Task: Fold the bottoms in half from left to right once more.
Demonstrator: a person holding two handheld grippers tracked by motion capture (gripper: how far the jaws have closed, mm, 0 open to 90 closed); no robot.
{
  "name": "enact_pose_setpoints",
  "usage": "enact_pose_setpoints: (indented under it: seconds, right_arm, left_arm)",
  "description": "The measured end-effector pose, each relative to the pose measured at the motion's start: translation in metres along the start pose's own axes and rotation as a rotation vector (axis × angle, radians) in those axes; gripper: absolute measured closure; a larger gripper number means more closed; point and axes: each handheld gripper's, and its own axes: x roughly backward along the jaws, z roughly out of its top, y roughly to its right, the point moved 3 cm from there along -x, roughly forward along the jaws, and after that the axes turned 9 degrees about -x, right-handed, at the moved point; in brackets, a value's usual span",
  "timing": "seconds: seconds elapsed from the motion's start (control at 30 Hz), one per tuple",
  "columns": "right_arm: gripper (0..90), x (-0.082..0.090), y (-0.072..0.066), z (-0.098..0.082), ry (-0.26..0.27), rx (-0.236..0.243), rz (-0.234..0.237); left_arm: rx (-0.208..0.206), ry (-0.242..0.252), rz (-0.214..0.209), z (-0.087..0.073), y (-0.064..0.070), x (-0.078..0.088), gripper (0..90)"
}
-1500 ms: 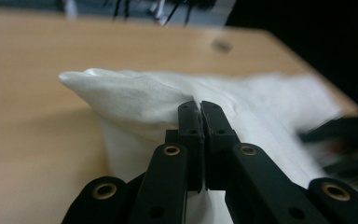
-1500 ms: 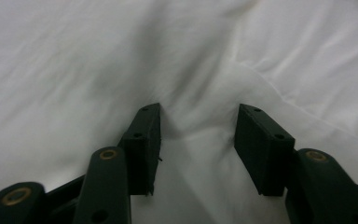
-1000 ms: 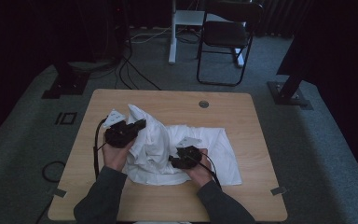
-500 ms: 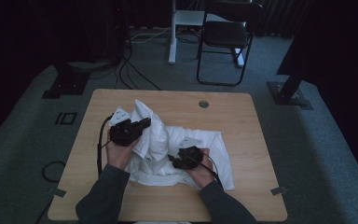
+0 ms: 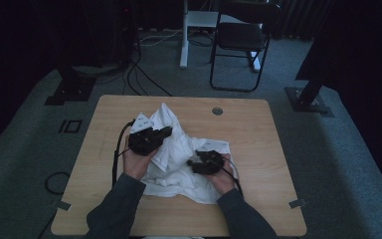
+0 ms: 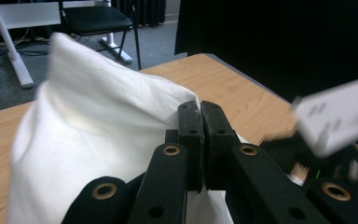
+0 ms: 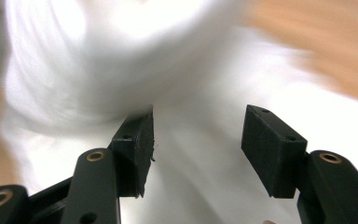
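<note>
On table [image 5: 258,129] | left gripper [image 6: 199,116] pinches cloth [image 6: 98,140] | right gripper [image 7: 196,135] jaws apart

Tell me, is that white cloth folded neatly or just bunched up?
Bunched up. The white cloth lies rumpled on the table, one part lifted into a peak by the shut left claw.

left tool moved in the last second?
Yes. In the high view the left tool, shut on the white cloth, has shifted right, toward the table's round grommet hole.

No text or label can be read.
</note>
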Motion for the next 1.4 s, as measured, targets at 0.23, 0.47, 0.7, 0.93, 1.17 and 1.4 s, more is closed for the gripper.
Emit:
enact_pose_setpoints:
  seconds: [0.23, 0.47, 0.7, 0.93, 1.17, 1.4]
  right_arm:
    - [42.9, 0.018, 0.077, -0.038, -0.166, -0.114, -0.228]
    - [42.6, -0.004, 0.069, -0.042, -0.169, -0.087, -0.189]
    - [43.9, 0.018, 0.074, -0.038, -0.091, -0.161, -0.190]
    - [46.2, 0.047, 0.061, -0.015, 0.113, -0.164, -0.115]
    - [47.2, 0.052, 0.053, -0.006, 0.088, -0.123, -0.089]
    - [47.1, 0.027, 0.050, -0.018, 0.007, -0.117, -0.063]
  left_arm:
    - [-0.032, -0.021, -0.032, 0.006, 0.016, -0.013, 88.6]
    - [-0.105, 0.000, -0.125, 0.028, 0.057, -0.029, 88.6]
    - [-0.158, -0.102, -0.126, 0.008, 0.078, -0.065, 88.1]
    - [-0.126, -0.114, -0.116, -0.005, 0.070, -0.070, 87.7]
    - [-0.154, -0.168, -0.095, -0.014, 0.063, -0.066, 82.0]
    - [-0.252, -0.281, -0.021, -0.039, 0.066, -0.080, 48.8]
